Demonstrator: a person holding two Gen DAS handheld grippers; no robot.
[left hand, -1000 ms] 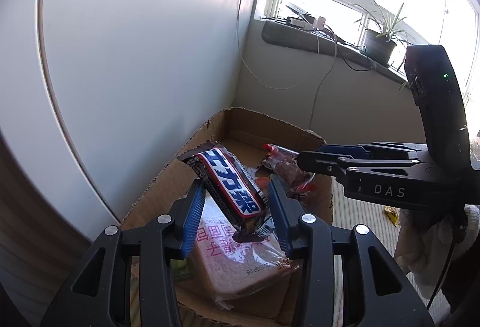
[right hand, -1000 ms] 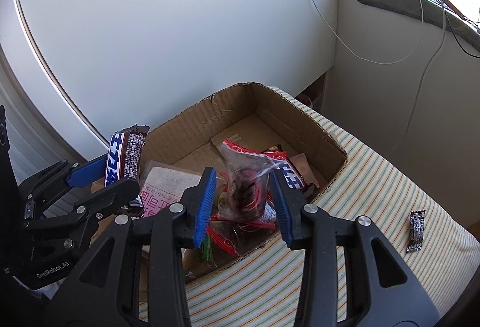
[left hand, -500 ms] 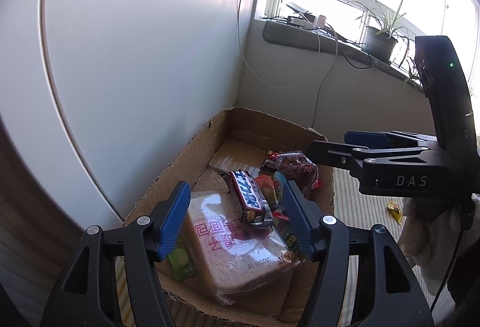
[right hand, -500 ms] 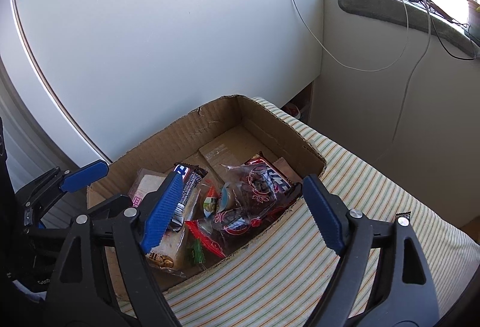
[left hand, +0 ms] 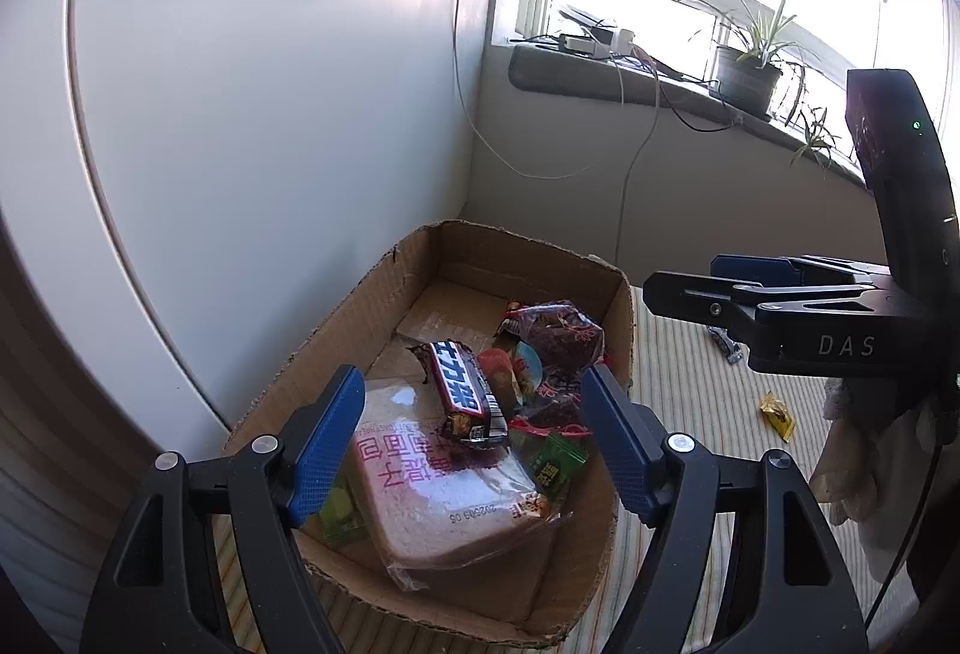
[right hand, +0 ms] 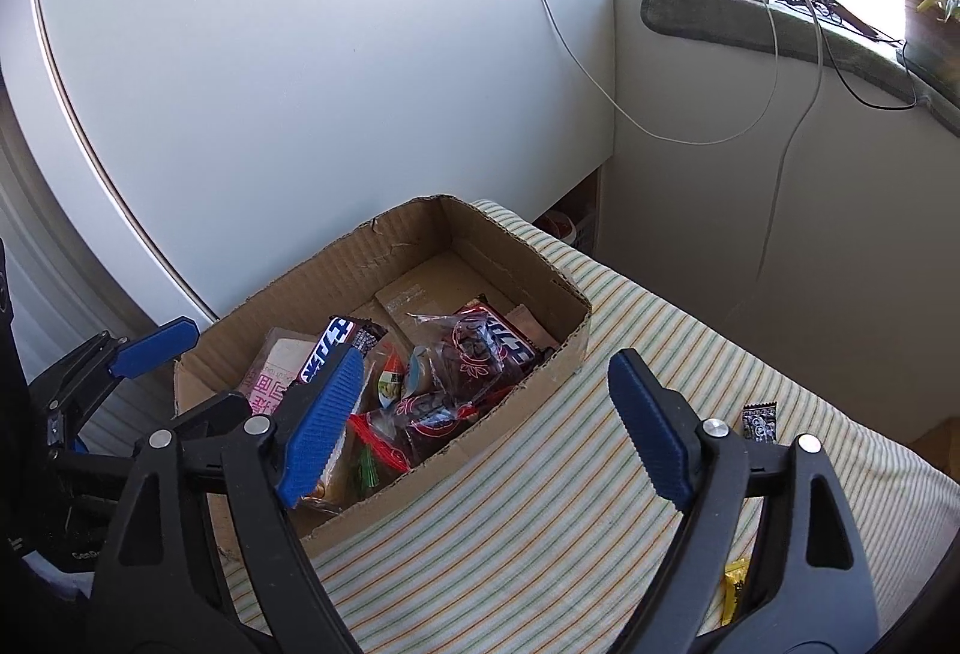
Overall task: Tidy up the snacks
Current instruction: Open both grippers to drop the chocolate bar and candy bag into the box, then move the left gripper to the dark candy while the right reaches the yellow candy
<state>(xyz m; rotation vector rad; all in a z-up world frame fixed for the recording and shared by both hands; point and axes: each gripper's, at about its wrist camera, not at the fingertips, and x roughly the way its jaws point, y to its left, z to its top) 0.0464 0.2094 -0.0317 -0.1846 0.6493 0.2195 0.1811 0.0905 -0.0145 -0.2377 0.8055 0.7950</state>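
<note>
"DAS" is printed in pale letters on the right gripper (left hand: 714, 288). A stamped "2026.09.06" is seen upside down on the bread bag (left hand: 444, 498), under pink characters.

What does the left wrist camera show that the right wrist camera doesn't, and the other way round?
Only the left wrist view shows the potted plant whole on the sill, and the bread pack's full front. Only the right wrist view shows the black packet on the striped cloth. Both show the box with the chocolate bar and dark bag inside, the yellow candy, and each other's gripper.
</note>
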